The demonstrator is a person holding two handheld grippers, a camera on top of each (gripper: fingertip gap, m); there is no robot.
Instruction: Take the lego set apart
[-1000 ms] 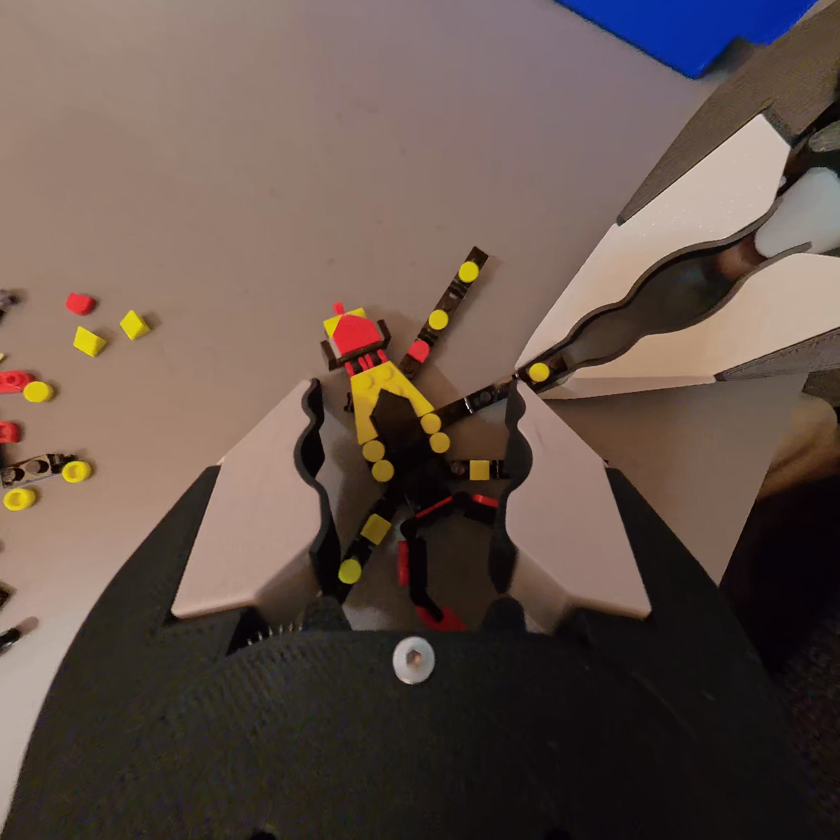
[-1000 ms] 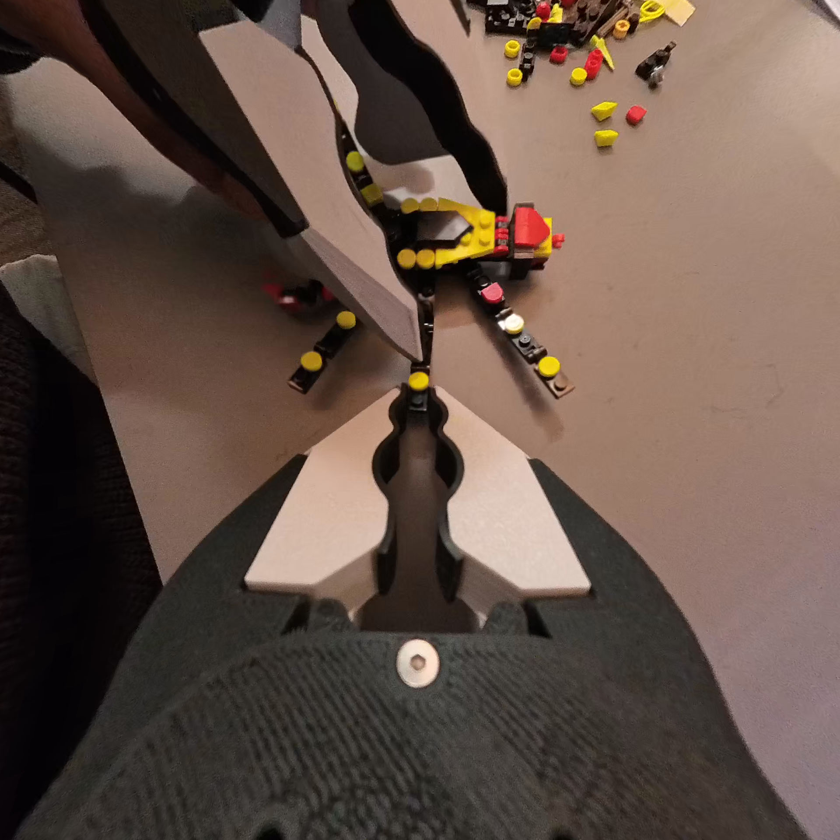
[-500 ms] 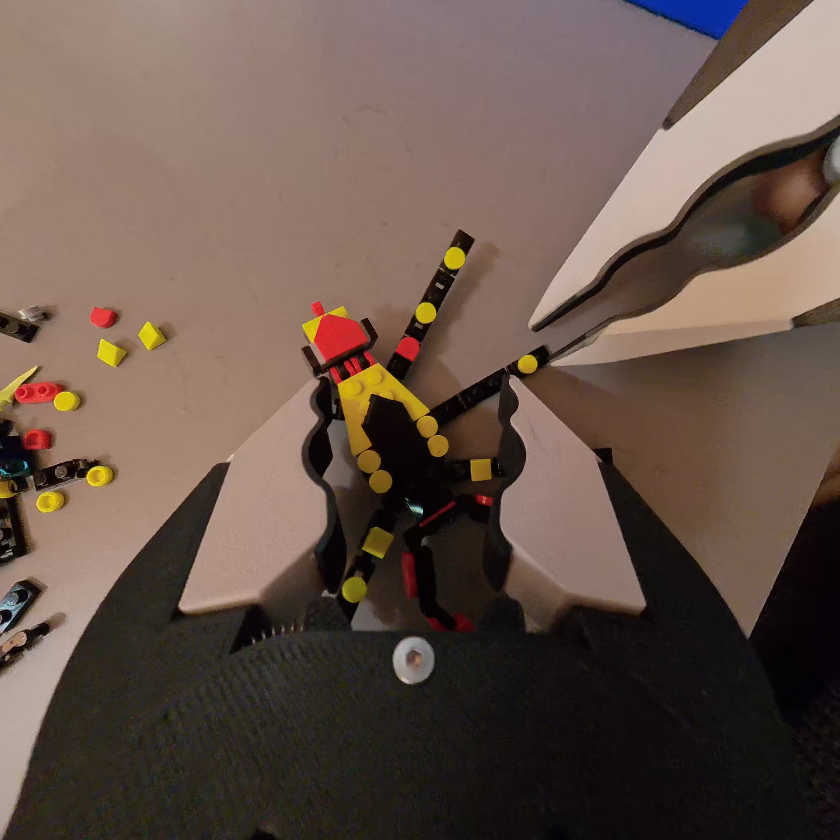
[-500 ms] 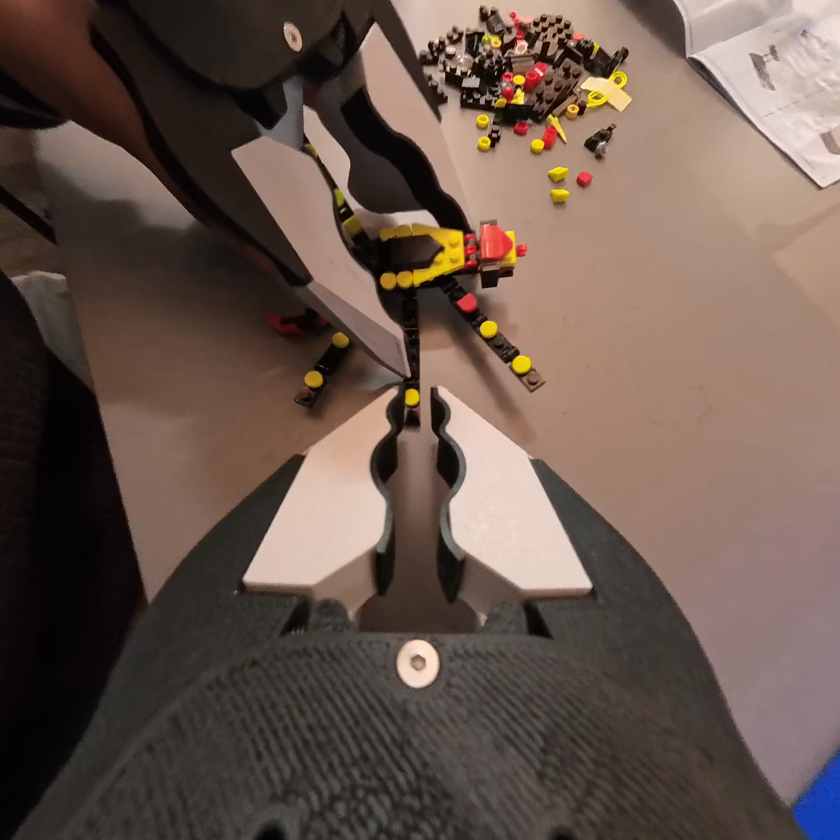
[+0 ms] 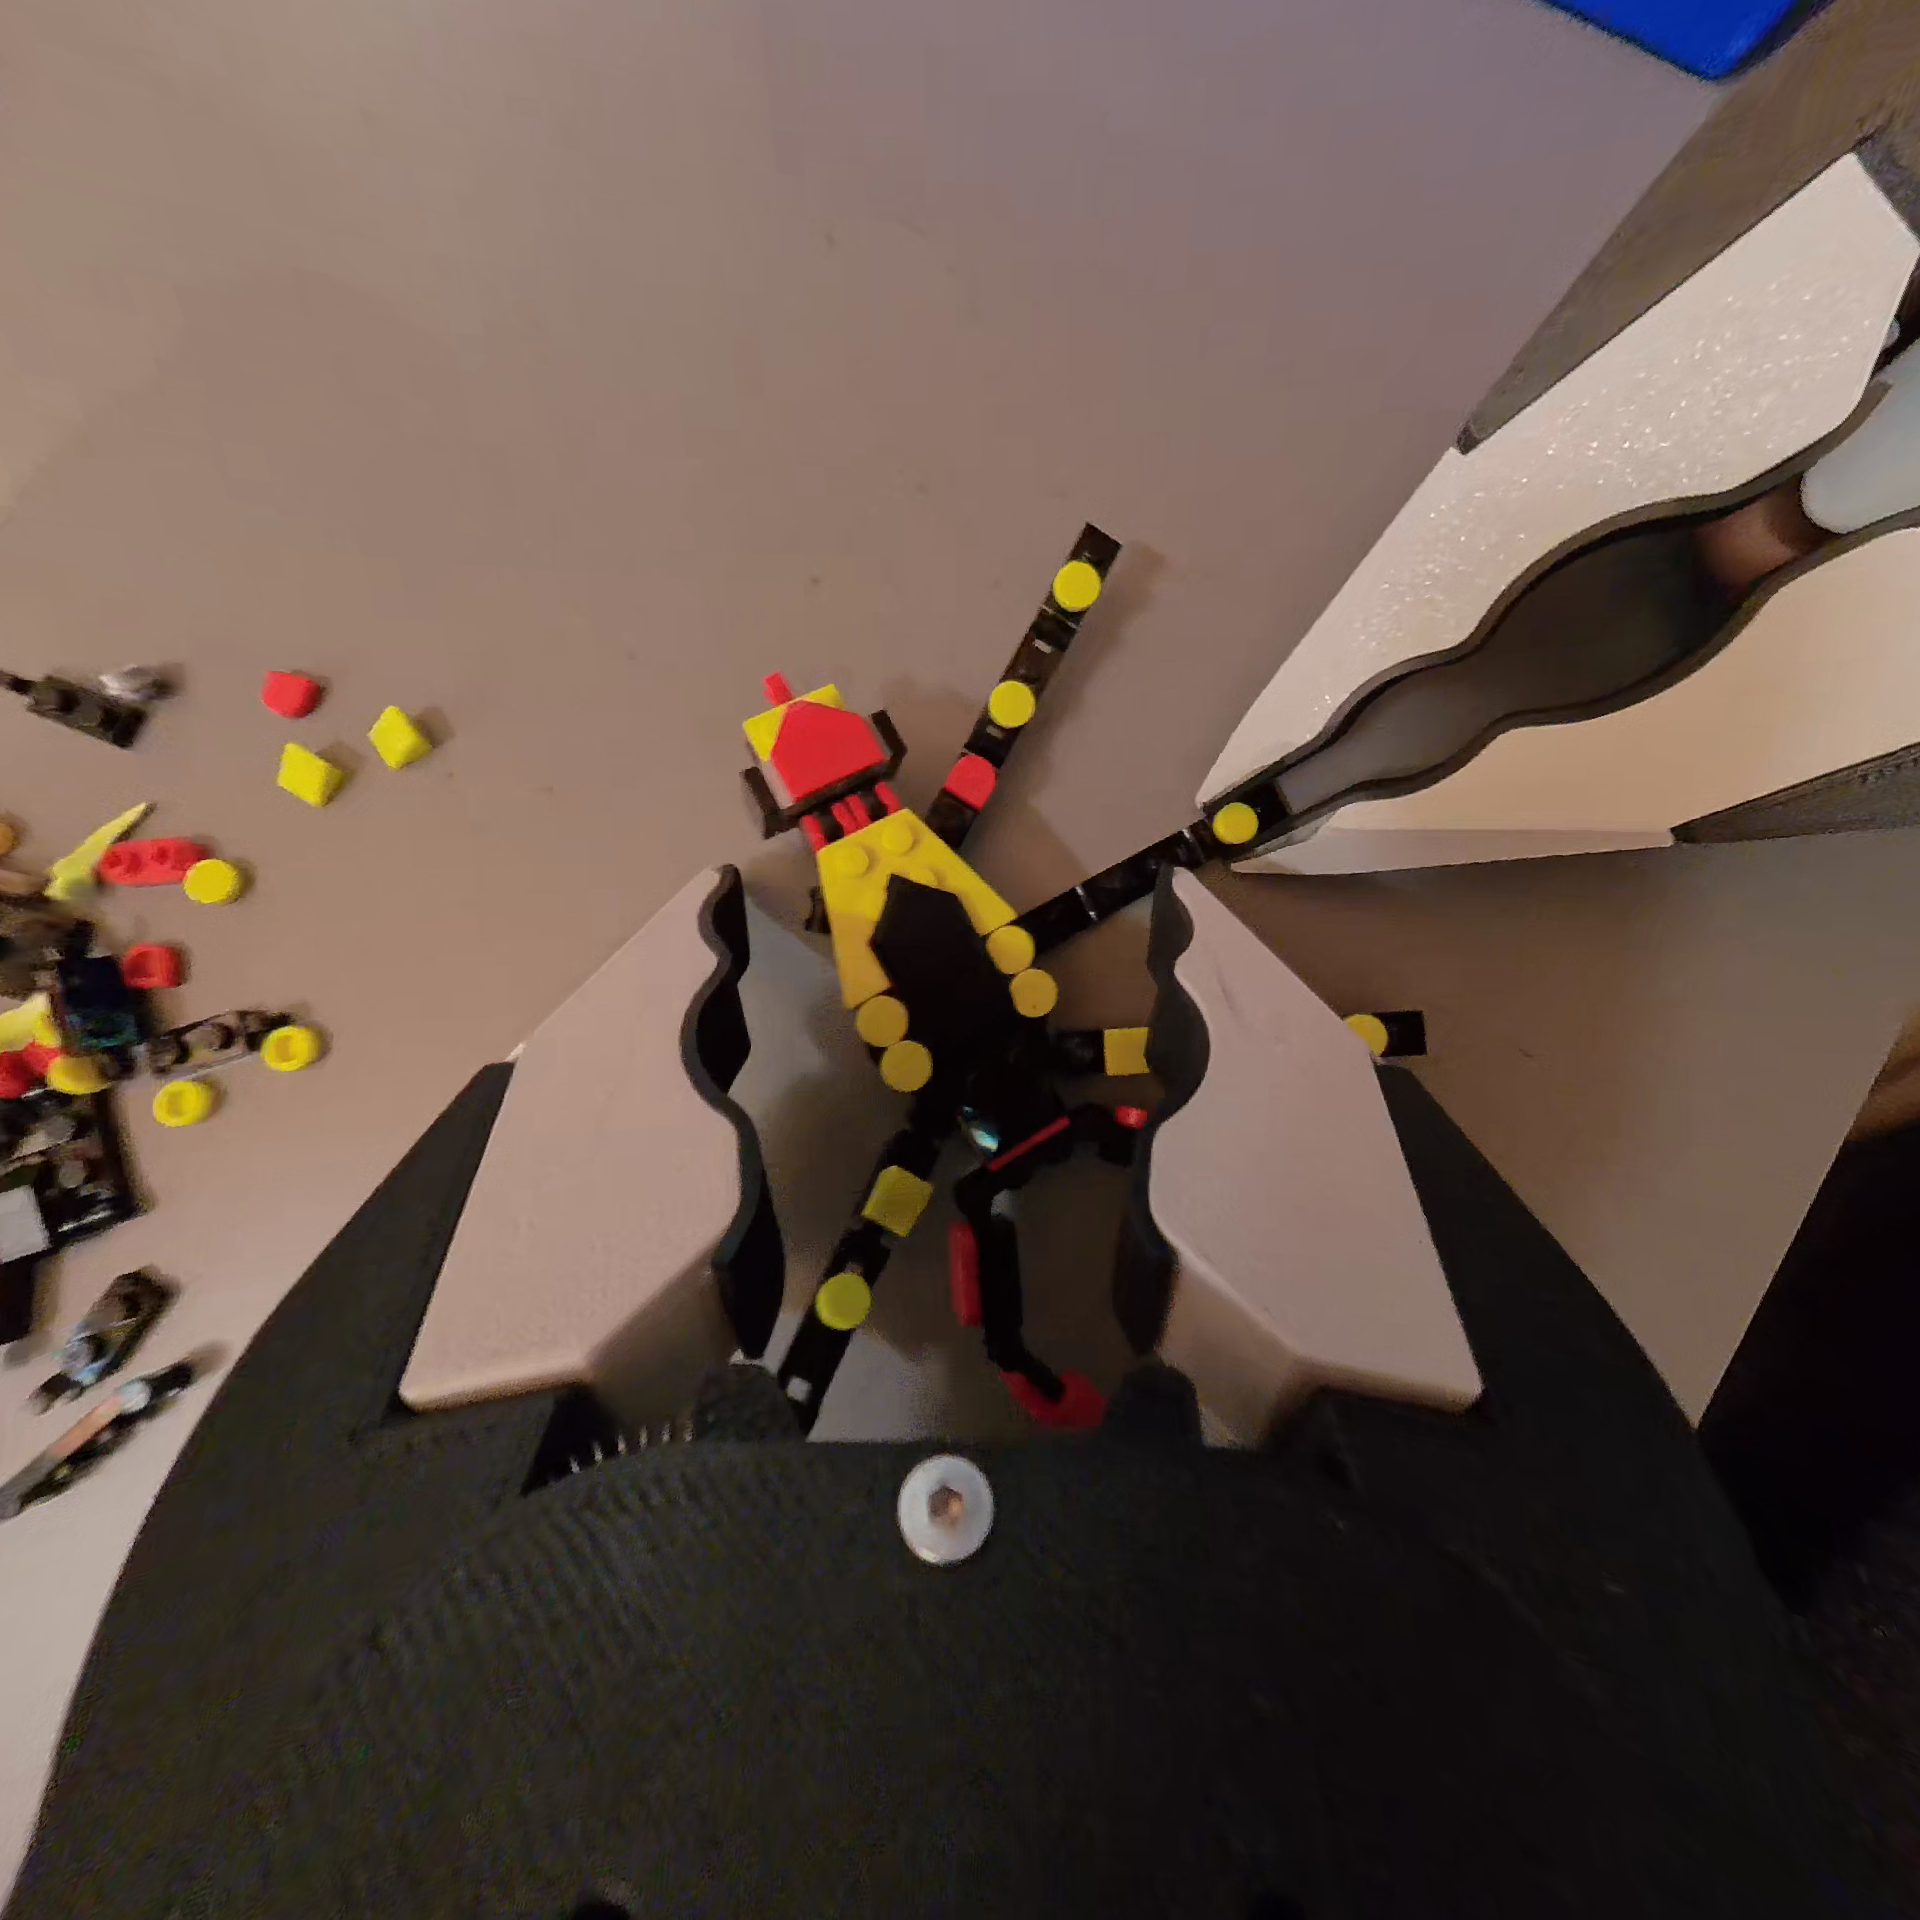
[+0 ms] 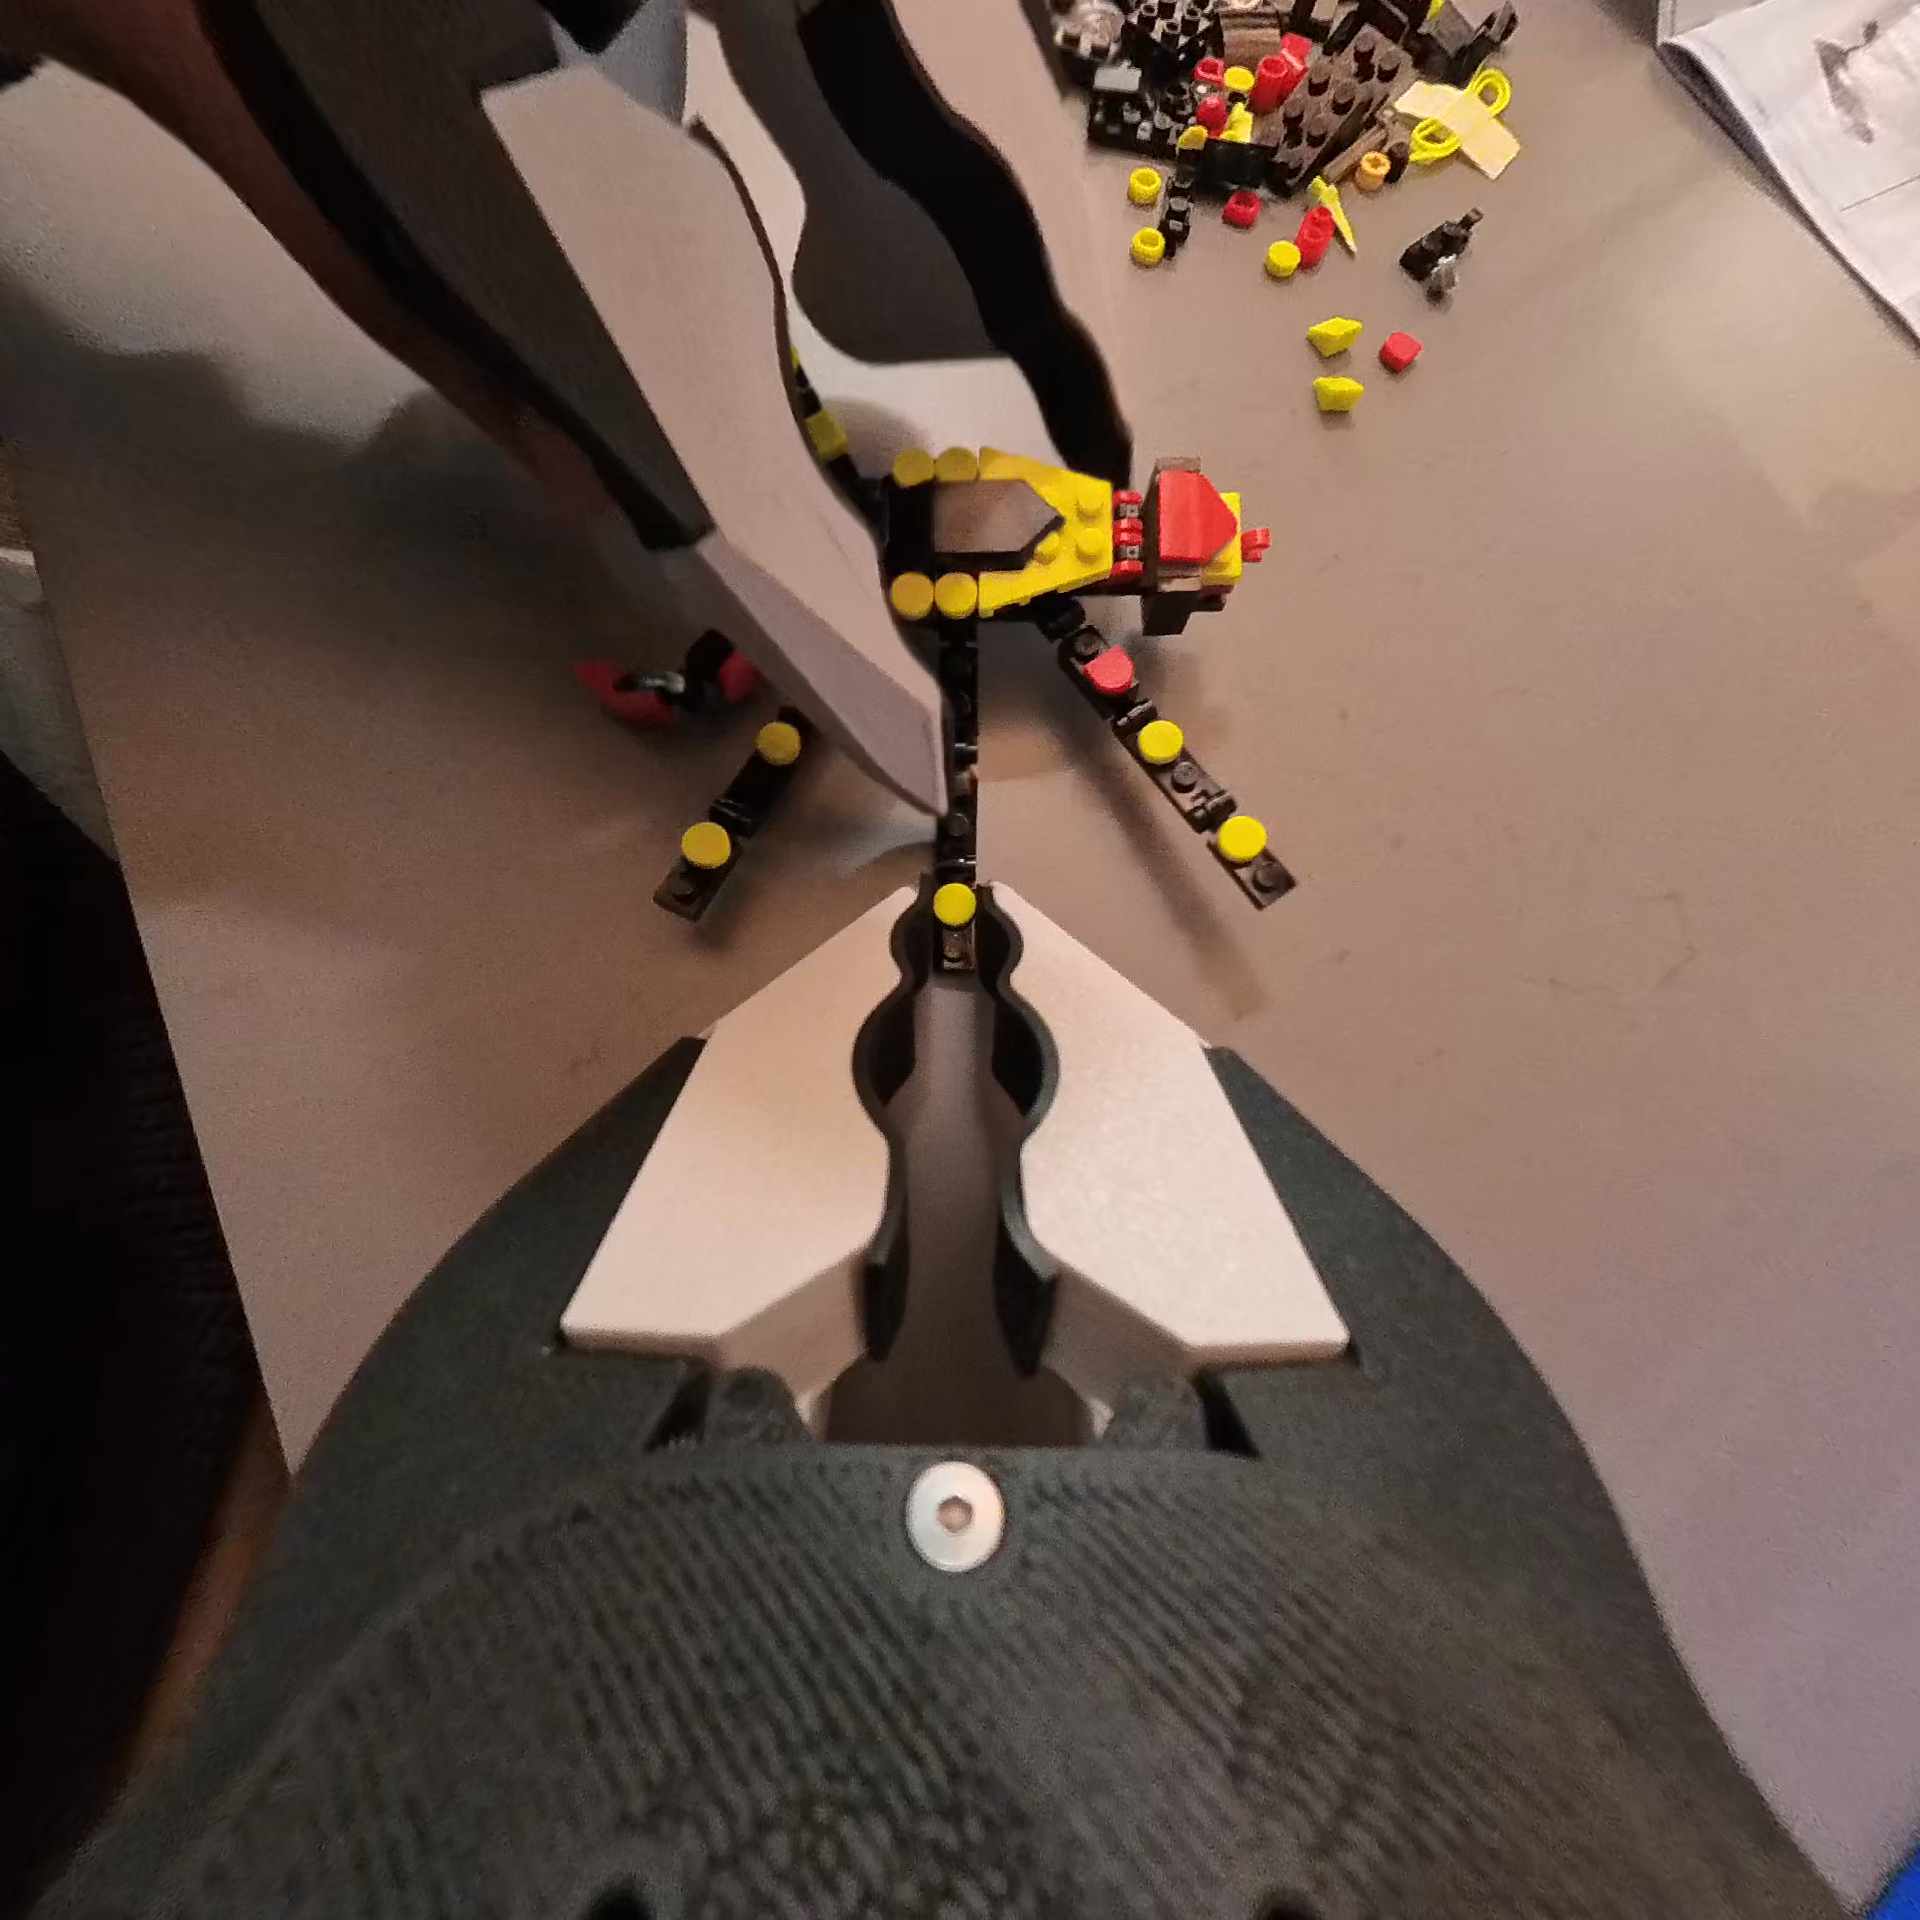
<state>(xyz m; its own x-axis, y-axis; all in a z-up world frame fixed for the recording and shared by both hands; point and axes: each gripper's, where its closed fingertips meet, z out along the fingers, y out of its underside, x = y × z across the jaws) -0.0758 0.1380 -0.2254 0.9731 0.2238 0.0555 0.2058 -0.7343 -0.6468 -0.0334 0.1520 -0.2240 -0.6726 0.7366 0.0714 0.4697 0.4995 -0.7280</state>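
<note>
Lego spider model [image 5: 925, 966] lies on the table [image 5: 520, 364] between my spread left gripper [image 5: 940, 935] fingers, untouched. My right gripper [image 6: 954, 914] is clamped on the tip of one black leg [image 6: 958, 769] straight ahead. Loose bricks [image 6: 1299, 114] piled far ahead, right.

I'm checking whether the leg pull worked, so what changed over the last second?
The right hand-held gripper, shut on the black leg a second ago, opened and backed off half a second ago, and is now shut on the leg's tip again. The leg is still attached. The left hand-held gripper remains open around the lego model, which stays on the table. The loose pieces lie unchanged.
</note>
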